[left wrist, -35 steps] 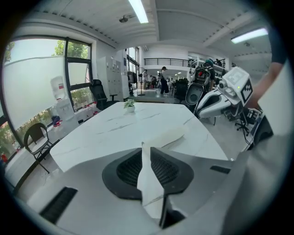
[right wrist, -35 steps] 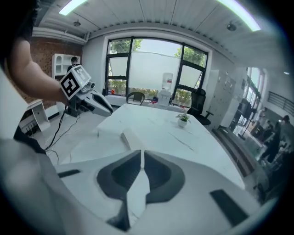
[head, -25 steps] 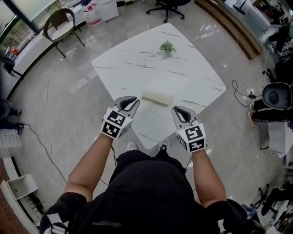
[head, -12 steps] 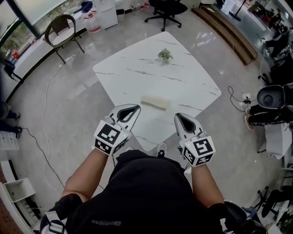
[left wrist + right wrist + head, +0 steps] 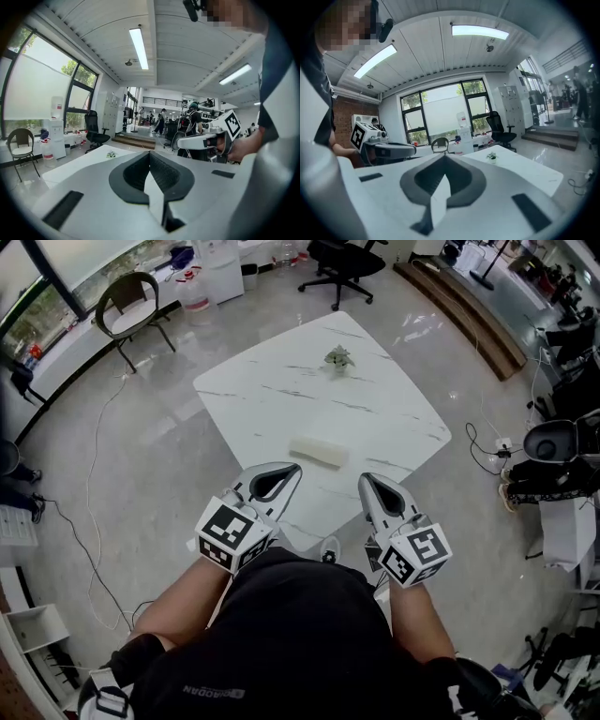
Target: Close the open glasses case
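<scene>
The glasses case (image 5: 319, 452) is found lying flat on the white marble-patterned worktop (image 5: 281, 395), towards its near corner, long side across the line of approach. At this size it cannot be settled whether its lid is raised or down; only a low, pale oblong is made out.

The left hand-held gripper (image 5: 289, 471) and the right hand-held gripper (image 5: 367, 479) are held level and side by side at the near corner, tips directed at the case but apart from it, one to either side of its line. In each gripper view the jaws are seen pressed together at the tip with nothing between them. Such a posture is judged to suit either a pushing contact on a lid or a stand-off from a case already shut.

A small potted plant (image 5: 338, 357) is noted at the far side of the worktop, well apart from the case. An armchair (image 5: 131, 296), an office chair (image 5: 339, 257) and a floor cable (image 5: 94, 512) are recorded around the worktop. No obstruction is observed between either gripper and the case.
</scene>
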Demonstrator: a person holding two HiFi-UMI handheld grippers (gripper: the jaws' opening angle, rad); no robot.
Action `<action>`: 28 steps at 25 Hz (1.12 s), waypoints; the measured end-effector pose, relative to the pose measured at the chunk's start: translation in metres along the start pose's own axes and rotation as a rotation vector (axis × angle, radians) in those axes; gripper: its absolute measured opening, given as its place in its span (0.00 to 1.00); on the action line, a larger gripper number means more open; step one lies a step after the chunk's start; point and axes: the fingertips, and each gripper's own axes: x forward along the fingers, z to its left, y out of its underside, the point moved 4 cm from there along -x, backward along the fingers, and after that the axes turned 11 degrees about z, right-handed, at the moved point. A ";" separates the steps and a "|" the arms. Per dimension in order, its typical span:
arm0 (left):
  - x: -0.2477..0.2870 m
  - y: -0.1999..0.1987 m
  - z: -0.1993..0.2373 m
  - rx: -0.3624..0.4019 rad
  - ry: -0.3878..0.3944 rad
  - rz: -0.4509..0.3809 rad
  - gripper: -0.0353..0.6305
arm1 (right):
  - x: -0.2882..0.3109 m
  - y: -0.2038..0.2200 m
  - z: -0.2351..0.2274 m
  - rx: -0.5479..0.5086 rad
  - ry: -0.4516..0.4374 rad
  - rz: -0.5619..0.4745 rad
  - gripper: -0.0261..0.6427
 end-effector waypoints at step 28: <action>0.000 0.000 0.005 0.016 -0.012 0.001 0.06 | 0.002 0.012 -0.014 -0.065 0.057 0.048 0.04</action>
